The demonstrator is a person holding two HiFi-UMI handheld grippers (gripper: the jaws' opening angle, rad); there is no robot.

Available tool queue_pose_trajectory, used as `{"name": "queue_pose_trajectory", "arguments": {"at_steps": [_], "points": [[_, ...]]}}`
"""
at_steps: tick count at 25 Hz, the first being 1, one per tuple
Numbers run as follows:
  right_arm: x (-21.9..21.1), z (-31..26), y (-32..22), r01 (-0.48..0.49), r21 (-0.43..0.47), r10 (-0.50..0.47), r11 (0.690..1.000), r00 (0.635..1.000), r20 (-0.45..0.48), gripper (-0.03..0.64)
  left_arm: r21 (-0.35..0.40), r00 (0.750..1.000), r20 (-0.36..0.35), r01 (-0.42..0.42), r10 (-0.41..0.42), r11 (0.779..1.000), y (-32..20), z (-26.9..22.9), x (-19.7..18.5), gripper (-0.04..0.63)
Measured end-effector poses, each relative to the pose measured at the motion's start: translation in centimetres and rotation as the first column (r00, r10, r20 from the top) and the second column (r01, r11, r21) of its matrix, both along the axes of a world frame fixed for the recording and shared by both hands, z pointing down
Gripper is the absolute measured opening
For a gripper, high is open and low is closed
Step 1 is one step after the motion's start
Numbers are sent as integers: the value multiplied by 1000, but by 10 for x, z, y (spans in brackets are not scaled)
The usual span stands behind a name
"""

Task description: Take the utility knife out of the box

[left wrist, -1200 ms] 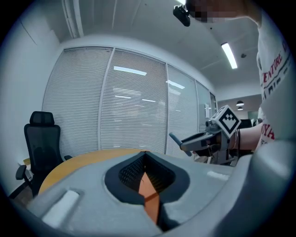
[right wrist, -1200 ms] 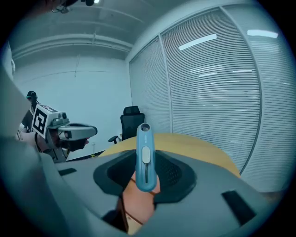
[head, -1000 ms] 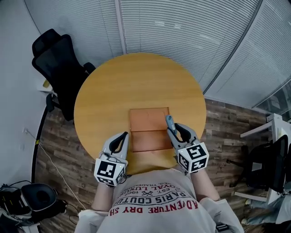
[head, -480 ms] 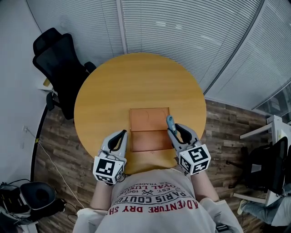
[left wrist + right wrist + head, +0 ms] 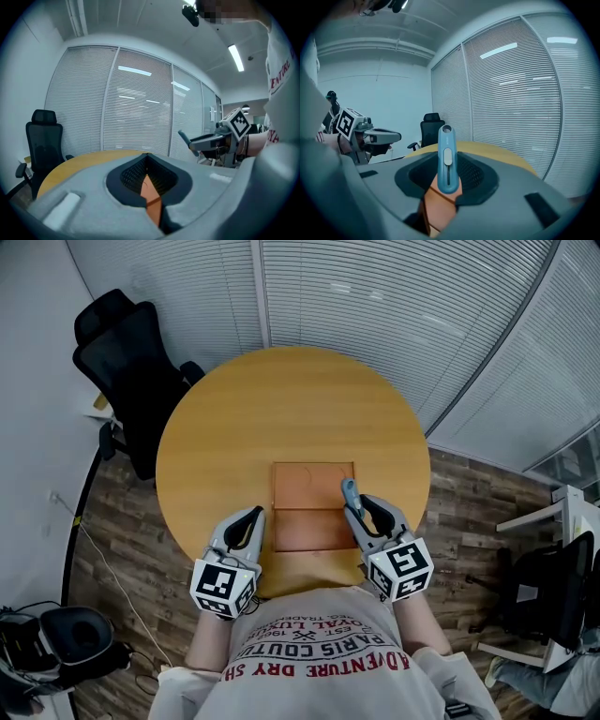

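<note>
An orange-brown box (image 5: 314, 486) lies open in two flat halves on the round wooden table (image 5: 281, 409), close to its near edge. My right gripper (image 5: 354, 507) is at the box's right side, shut on a blue utility knife (image 5: 349, 491) that sticks out past its tips. In the right gripper view the utility knife (image 5: 446, 159) stands upright between the jaws, slider facing the camera. My left gripper (image 5: 255, 515) is just left of the box with its tips together and nothing in it. The box (image 5: 152, 199) shows through the gap below the left gripper's tips.
A black office chair (image 5: 131, 371) stands at the table's far left. Slatted blinds on glass walls (image 5: 394, 306) curve behind the table. Another dark chair (image 5: 544, 587) and a white desk are at the right, and a black base (image 5: 75, 643) is on the floor at lower left.
</note>
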State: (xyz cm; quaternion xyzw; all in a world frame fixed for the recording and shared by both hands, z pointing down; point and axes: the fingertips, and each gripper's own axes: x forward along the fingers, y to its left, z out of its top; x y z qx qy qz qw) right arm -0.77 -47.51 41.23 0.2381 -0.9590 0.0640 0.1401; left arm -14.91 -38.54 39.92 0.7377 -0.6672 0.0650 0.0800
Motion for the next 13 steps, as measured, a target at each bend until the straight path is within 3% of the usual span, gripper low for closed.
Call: {"name": "queue_pose_trajectory", "arguments": {"at_steps": [13], "points": [[-11,0,-3,22,-3,-22,1000,1000,10,137,-7,1000,-4,23,-23,1000,-6,1,-9,-5]]}}
